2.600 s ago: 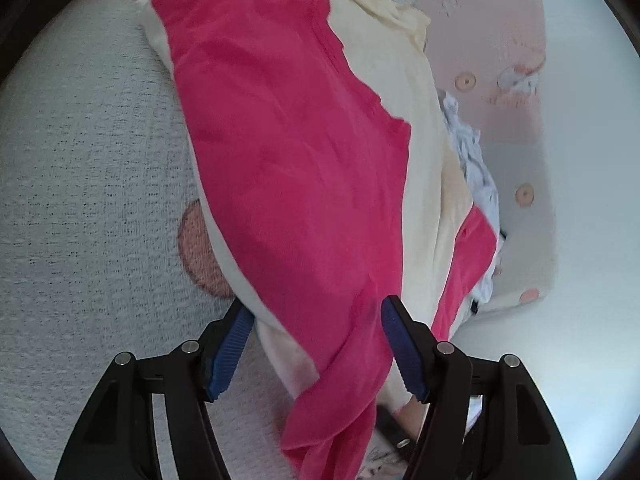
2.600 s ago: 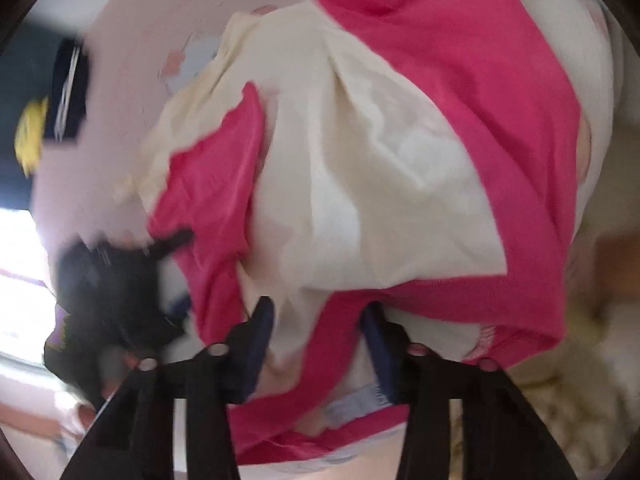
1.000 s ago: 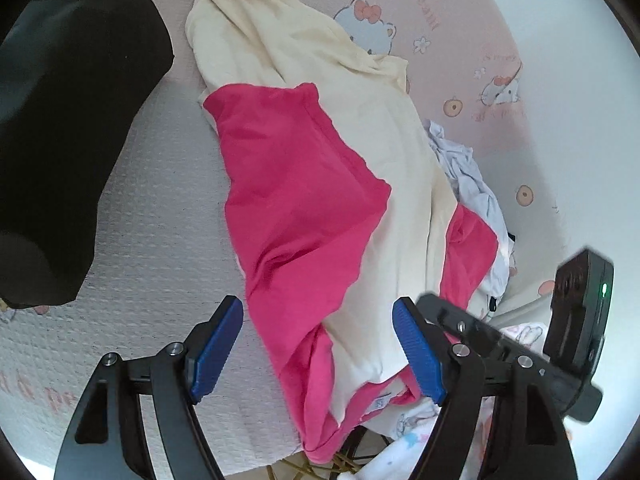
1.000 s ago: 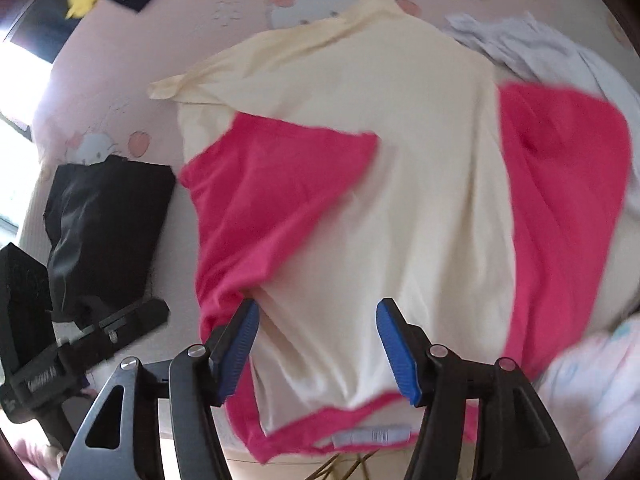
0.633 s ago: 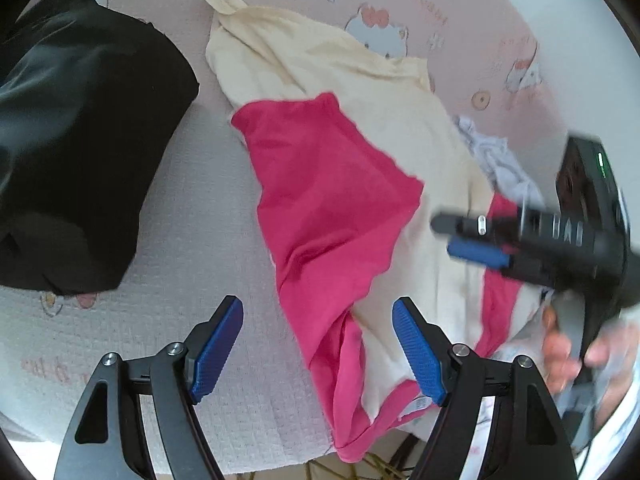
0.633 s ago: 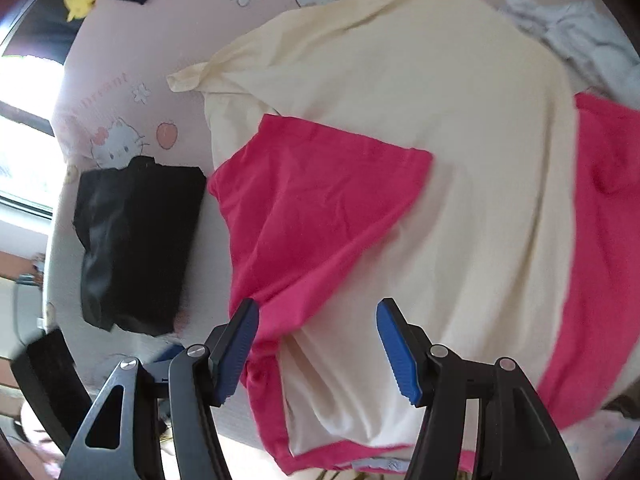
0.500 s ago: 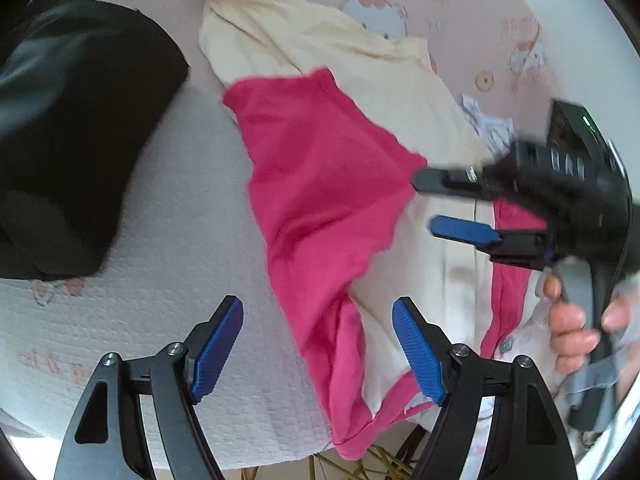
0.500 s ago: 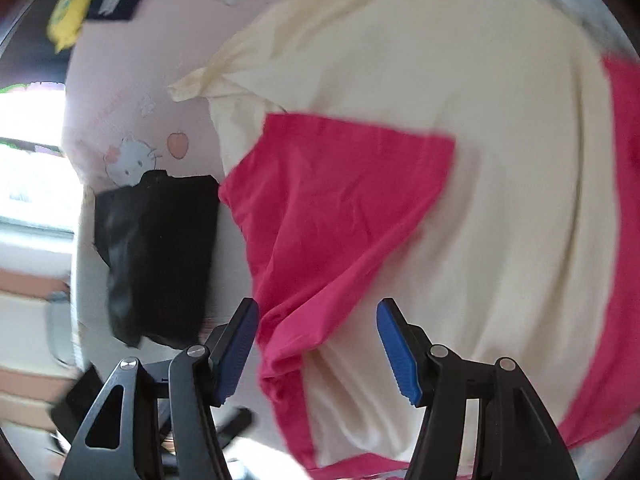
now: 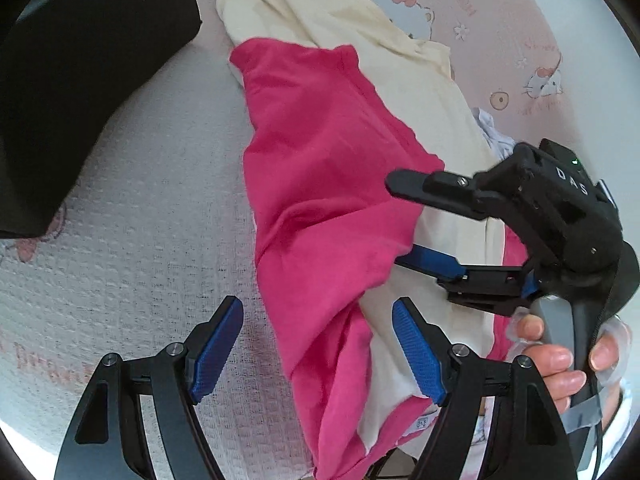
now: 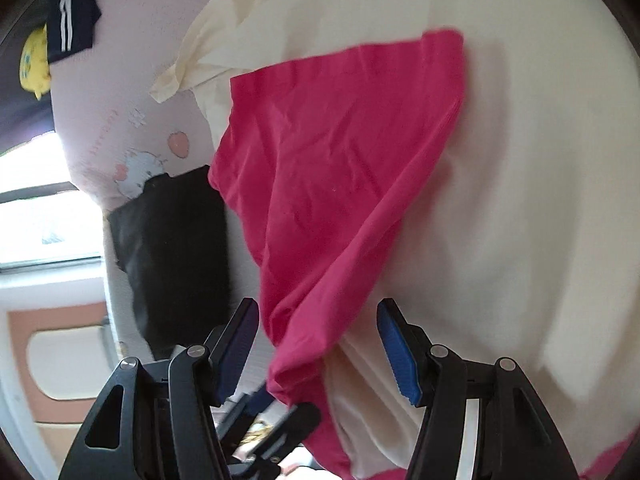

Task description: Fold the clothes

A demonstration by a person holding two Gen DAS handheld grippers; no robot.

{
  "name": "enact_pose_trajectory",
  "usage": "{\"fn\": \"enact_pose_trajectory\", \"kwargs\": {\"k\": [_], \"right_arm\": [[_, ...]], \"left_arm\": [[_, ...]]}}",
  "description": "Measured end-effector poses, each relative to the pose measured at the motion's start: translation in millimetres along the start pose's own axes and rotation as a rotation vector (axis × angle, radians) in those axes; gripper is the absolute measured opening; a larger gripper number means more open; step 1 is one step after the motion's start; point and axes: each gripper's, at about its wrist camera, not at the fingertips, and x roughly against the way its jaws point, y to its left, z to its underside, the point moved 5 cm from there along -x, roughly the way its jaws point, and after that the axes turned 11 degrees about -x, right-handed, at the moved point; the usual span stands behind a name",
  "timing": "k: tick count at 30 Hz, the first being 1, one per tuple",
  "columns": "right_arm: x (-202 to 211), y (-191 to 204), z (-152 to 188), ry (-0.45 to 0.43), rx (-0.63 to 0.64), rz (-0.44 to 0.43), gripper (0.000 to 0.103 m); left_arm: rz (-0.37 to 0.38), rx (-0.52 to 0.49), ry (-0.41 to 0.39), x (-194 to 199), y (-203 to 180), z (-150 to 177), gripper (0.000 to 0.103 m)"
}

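A cream and pink shirt (image 9: pixel 320 168) lies spread on the bed, one pink side flap (image 10: pixel 340 160) folded over its cream middle. My left gripper (image 9: pixel 318 348) hangs open just above the shirt's near hem, with bunched pink and cream cloth showing between its blue pads and no pad pressing. My right gripper (image 9: pixel 412 220) comes in from the right, turned on its side, open, its two fingers straddling the loose edge of the pink flap. In the right wrist view the right gripper (image 10: pixel 318 344) has a hanging pink fold between its spread pads.
A folded black garment (image 9: pixel 80 80) lies left of the shirt on the white waffle cover (image 9: pixel 140 240). A pale crumpled garment (image 9: pixel 496 140) sits at the far right on the pink cartoon sheet (image 9: pixel 500 40). A hand (image 9: pixel 560 364) holds the right gripper's handle. A navy garment (image 10: pixel 68 20) lies far off.
Both grippers have come down closer to the shirt. The right gripper swung in from the right, rolled onto its side, and reached the pink flap's edge.
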Motion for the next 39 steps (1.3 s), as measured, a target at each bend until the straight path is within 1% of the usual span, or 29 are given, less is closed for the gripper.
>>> {"fn": "enact_pose_trajectory", "kwargs": {"k": [4,7,8,9,11,12,13,14,15,18,19,20,21,22,23,24,25,27,29,32,33,35,36,37,38,39], "right_arm": [[-11,-2,-3,0.003,-0.023,-0.015,0.061],[-15,0,-6,-0.002,-0.039,-0.043,0.061],[-17,2,-7,-0.009,-0.036,-0.051,0.061],[-18,4,-9,-0.016,-0.033,-0.058,0.061],[-23,11,-9,-0.023,0.019,-0.036,0.059],[-25,18,-7,-0.032,0.084,0.012,0.048],[-27,24,-5,-0.052,0.142,0.067,0.031],[-29,28,-3,-0.075,0.186,0.114,0.022],[-30,33,-1,-0.099,0.231,0.162,0.005],[-34,47,5,-0.169,0.365,0.304,0.004],[-31,52,5,-0.2,0.395,0.332,0.003],[-26,56,4,-0.237,0.413,0.347,0.002],[-18,61,3,-0.279,0.428,0.353,0.002],[-12,65,1,-0.296,0.425,0.329,0.002],[-8,68,-1,-0.292,0.409,0.29,0.002],[-5,69,-3,-0.296,0.398,0.28,0.002],[-3,69,-5,-0.306,0.399,0.293,0.002],[-2,66,-11,-0.366,0.368,0.332,0.002],[-1,59,-15,-0.358,0.358,0.339,0.002],[0,48,-18,-0.332,0.323,0.336,0.002],[3,42,-18,-0.317,0.303,0.324,0.006],[11,28,-14,-0.268,0.247,0.275,0.029],[12,25,-11,-0.241,0.21,0.235,0.051],[13,23,-8,-0.223,0.184,0.195,0.059],[13,22,-4,-0.21,0.164,0.156,0.059],[13,21,-1,-0.197,0.144,0.117,0.059]], "left_arm": [[-0.019,-0.021,-0.011,-6,-1,2,0.076],[-0.037,-0.047,-0.017,-11,-4,1,0.076],[-0.05,-0.064,-0.018,-11,-6,1,0.074],[-0.064,-0.082,-0.019,-12,-8,2,0.07],[-0.09,-0.116,-0.022,-13,-12,2,0.038],[-0.111,-0.146,-0.022,-14,-14,3,0.036],[-0.14,-0.19,-0.023,-14,-18,5,0.035],[-0.162,-0.222,-0.025,-13,-21,7,0.032],[-0.18,-0.249,-0.025,-12,-23,9,0.03],[-0.24,-0.306,-0.028,-6,-26,16,0.021],[-0.265,-0.321,-0.022,-5,-26,19,0.017],[-0.289,-0.33,-0.012,-2,-24,23,0.017],[-0.289,-0.329,-0.017,1,-22,26,0.017],[-0.296,-0.331,-0.022,4,-20,29,0.017],[-0.318,-0.342,-0.023,7,-19,32,0.017],[-0.339,-0.356,-0.021,9,-19,34,0.017],[-0.345,-0.364,-0.022,12,-21,35,0.017],[-0.358,-0.383,-0.023,17,-24,37,0.016],[-0.373,-0.406,-0.023,20,-29,40,0.016],[-0.332,-0.423,-0.046,24,-38,45,0.016],[-0.307,-0.414,-0.065,28,-40,45,0.016],[-0.249,-0.404,-0.122,39,-49,40,0.017],[-0.229,-0.403,-0.154,44,-54,36,0.018],[-0.23,-0.408,-0.181,49,-59,30,0.024],[-0.234,-0.415,-0.195,51,-63,23,0.043],[-0.236,-0.419,-0.196,51,-63,19,0.055]]}}
